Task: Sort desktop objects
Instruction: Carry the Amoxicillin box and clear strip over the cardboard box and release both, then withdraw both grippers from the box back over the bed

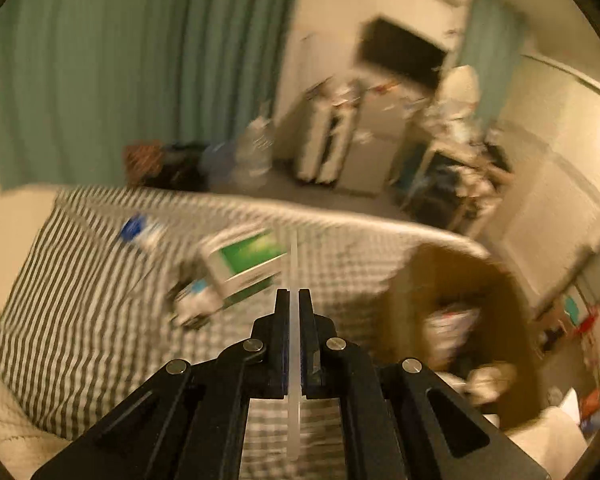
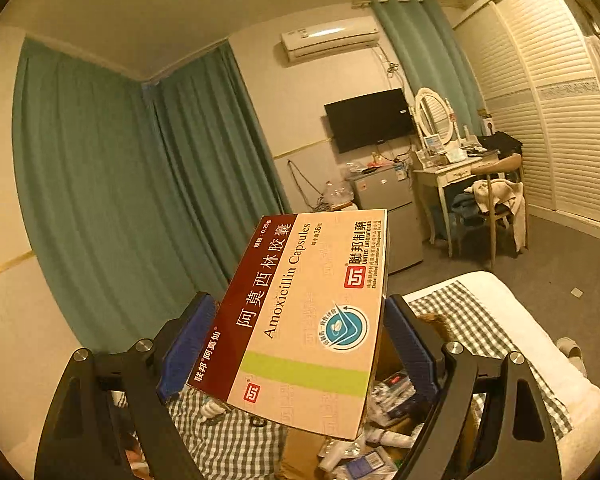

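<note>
Above the bed's checked cover (image 2: 460,312), a maroon-and-cream cardboard Amoxicillin capsule box (image 2: 300,320) sits clamped between the wide-set jaws of the right hand-held gripper (image 2: 296,340); the left hand-held gripper (image 1: 294,300) pinches a thin translucent plastic strip (image 1: 294,360).

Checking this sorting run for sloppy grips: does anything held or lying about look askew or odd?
Yes. The left tool is shut on a thin translucent white plastic strip that sticks out well beyond its tips. The right tool holds a maroon-and-cream amoxicillin capsule box tilted, not level.
</note>
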`<act>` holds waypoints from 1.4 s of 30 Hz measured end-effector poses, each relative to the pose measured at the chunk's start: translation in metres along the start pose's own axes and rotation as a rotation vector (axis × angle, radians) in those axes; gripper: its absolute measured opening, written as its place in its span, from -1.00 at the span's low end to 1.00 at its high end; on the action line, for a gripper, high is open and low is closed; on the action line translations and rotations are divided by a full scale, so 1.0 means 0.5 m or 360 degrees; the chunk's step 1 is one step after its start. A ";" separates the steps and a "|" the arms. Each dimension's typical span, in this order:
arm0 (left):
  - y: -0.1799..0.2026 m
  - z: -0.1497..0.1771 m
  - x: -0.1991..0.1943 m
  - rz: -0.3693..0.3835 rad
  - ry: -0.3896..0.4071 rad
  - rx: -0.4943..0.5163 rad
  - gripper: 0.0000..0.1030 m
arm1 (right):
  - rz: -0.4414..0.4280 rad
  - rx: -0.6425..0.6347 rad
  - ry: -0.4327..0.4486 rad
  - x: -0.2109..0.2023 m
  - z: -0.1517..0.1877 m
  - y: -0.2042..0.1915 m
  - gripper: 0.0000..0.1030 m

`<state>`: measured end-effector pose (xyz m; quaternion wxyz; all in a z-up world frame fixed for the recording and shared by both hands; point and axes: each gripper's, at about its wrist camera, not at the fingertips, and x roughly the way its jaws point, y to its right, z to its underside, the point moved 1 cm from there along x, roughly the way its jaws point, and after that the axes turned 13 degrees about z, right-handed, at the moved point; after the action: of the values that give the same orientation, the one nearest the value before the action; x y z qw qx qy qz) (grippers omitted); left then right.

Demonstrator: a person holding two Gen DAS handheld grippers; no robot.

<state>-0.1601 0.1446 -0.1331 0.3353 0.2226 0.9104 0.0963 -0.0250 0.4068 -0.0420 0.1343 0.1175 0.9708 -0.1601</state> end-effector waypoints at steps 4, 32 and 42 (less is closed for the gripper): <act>0.130 -0.033 -0.023 0.0128 0.0063 0.0130 -0.94 | 0.0004 -0.0033 -0.0041 0.013 0.004 0.033 0.67; 0.229 0.012 0.009 0.0040 0.0153 0.0356 0.97 | 0.0107 -0.0094 -0.0270 0.087 0.084 0.049 0.87; 0.123 -0.022 -0.193 -0.0362 0.0363 0.0521 1.00 | -0.0078 -0.0126 -0.0100 0.004 0.039 -0.116 0.99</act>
<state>-0.0810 0.1533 -0.0499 0.1982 0.1576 0.9651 -0.0665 -0.0382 0.3470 -0.0444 0.1653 0.0833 0.9743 -0.1285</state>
